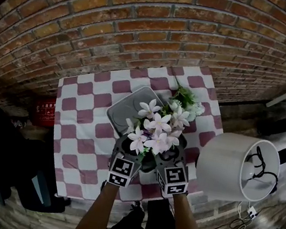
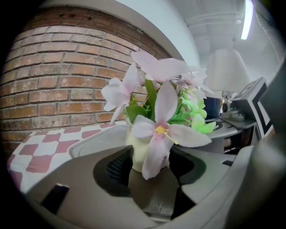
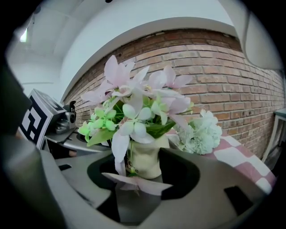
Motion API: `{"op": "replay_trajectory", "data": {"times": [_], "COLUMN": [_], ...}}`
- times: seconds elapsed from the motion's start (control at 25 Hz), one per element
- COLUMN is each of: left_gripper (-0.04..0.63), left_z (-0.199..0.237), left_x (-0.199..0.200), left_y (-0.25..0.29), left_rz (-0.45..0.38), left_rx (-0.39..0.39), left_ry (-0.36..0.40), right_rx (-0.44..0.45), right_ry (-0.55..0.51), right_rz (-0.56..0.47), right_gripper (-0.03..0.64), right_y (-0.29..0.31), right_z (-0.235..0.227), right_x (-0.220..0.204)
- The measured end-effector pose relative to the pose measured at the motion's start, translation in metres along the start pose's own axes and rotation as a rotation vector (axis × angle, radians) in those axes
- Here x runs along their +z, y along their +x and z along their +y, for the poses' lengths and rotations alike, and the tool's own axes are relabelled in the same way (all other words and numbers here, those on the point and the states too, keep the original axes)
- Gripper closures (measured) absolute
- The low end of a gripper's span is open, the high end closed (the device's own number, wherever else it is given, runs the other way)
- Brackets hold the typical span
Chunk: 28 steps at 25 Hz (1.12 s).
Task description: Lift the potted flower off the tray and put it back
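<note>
**Two spread claws, one small pot: where the lift could slip**

The lampshade (image 1: 221,166) fills the lower right of the head view, close beside the right gripper (image 3: 143,172). A wide swing of that arm could knock it.

The grey tray (image 1: 127,108) lies at centre frame on the checked cloth (image 1: 80,144). The potted flower (image 1: 157,133) stands at the tray's lower right corner. The gripper bodies hide its base, so it cannot be told whether it rests on the tray or beside it. A bad set-down could catch the rim and tip it.

Both claws are spread. The cream pot (image 3: 144,159) shows in the gap of each, with dark space on either side, so neither the right gripper nor the left gripper (image 2: 149,166) is pinching it. With two claws on one narrow pot, uneven closing could twist or topple it.

A drooping petal (image 2: 156,154) hangs across the left claw's gap and could be crushed or make the grip slide.

Small print sits low on the pot (image 3: 129,167) but is too blurred to read. The marker cubes (image 1: 122,170) carry patterns only.
</note>
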<state>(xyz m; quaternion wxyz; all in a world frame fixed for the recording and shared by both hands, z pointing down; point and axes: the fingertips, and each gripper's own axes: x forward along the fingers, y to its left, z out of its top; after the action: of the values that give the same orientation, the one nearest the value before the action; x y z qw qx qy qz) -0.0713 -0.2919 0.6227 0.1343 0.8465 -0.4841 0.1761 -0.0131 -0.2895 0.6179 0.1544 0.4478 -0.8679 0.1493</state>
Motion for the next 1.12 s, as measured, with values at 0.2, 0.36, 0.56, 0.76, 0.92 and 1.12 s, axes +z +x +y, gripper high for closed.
{"op": "replay_trajectory", "data": {"times": [0.2,0.36,0.56,0.76,0.92,1.12], "left_gripper": [0.327,0.328,0.330,0.330,0.330,0.331], "left_z": [-0.001,0.000,0.002,-0.004,-0.013,-0.034], "left_x": [0.002,0.010,0.021,0.036,0.054,0.078], "left_y": [-0.006,-0.015,-0.033,-0.062,-0.091,-0.138], "left_rz": [-0.021,-0.050,-0.077,-0.111,-0.152,-0.201], "left_rx": [0.005,0.013,0.028,0.041,0.053,0.065], "left_ry": [-0.004,-0.004,0.013,0.029,0.046,0.063], "right_rx": [-0.001,-0.008,0.002,0.009,0.014,0.024], "right_ry": [-0.005,-0.024,-0.050,-0.060,-0.084,-0.097], "right_rz": [-0.020,-0.046,-0.075,-0.116,-0.155,-0.203], "right_gripper": [0.397,0.402,0.403,0.403,0.403,0.405], "right_y": [-0.005,-0.010,-0.019,-0.042,-0.068,-0.111], "right_z": [0.006,0.012,0.026,0.046,0.063,0.088], "right_x": [0.002,0.012,0.027,0.046,0.064,0.086]}}
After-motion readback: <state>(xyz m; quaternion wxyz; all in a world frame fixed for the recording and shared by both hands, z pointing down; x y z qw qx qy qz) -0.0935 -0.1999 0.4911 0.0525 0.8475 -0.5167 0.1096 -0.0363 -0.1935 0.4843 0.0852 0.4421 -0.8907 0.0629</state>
